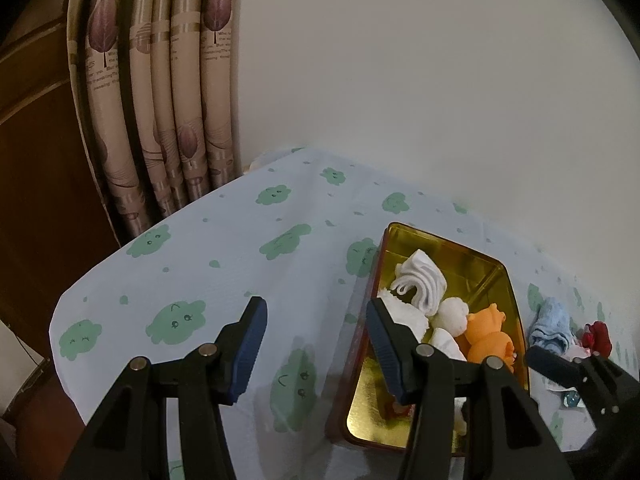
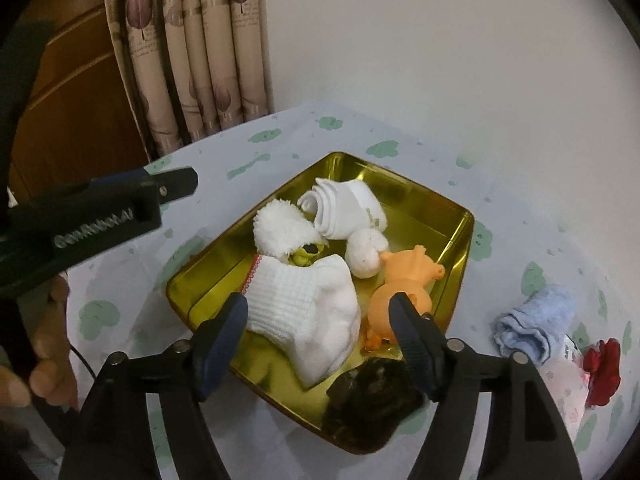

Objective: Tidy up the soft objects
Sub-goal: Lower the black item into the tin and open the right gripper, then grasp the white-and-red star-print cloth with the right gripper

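The right gripper [image 2: 318,312] hangs with jaws spread and empty over a white sock [image 2: 308,312] in the gold tin [image 2: 460,248]. The left gripper [image 1: 316,336], also spread and empty, straddles the tin's near wall. Further off, a blue cloth [image 2: 532,326] lies on the tablecloth [image 1: 240,248].

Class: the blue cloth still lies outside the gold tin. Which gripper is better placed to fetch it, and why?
Probably the right gripper: it is open and empty over the tin, beside the blue cloth. The left gripper, also open, is over the tin's far side.
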Motion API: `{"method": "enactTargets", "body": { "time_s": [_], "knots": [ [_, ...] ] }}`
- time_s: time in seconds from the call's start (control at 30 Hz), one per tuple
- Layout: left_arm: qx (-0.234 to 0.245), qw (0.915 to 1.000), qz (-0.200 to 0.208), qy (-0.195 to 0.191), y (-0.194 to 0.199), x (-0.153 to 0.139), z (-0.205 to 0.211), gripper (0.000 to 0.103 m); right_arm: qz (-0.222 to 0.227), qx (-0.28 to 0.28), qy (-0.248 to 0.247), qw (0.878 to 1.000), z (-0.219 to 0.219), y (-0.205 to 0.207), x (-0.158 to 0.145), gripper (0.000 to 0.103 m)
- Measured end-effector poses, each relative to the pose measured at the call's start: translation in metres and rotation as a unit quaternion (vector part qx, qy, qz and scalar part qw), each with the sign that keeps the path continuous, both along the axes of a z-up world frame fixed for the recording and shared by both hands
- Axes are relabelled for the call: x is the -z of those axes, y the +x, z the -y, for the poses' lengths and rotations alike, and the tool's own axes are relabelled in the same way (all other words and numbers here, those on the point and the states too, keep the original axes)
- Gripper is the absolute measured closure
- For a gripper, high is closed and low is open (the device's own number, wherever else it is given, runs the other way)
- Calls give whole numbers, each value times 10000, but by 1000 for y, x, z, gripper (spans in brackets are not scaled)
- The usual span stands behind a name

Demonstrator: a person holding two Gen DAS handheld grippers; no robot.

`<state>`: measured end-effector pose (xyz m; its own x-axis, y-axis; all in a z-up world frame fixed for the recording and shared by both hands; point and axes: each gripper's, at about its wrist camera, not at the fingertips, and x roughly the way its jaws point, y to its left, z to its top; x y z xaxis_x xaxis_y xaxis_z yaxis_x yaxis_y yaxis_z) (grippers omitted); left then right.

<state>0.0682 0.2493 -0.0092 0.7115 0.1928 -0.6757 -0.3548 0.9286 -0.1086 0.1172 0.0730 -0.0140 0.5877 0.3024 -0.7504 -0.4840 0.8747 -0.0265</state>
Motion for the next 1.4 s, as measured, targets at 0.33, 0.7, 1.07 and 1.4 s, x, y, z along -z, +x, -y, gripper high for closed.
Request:
{"method": "enactTargets", "body": {
  "time_s": [0.33, 0.7, 1.07, 1.4],
  "knots": [
    [1, 10000, -4, 61, 0, -1, 1, 50, 206, 377, 433, 9981, 34, -13, -24, 32],
    [20, 9999, -9, 165, -1, -1, 3, 50, 441, 1752, 111, 9835, 151, 0, -27, 30],
    [113, 9995, -43, 304, 1, 0, 8, 50, -233, 3225, 103, 9462, 263, 61, 5, 27],
    [243, 9983, -147, 512, 5, 5, 13, 50, -525, 3690, -125, 9279, 285, 84, 46, 30]
  ]
}}
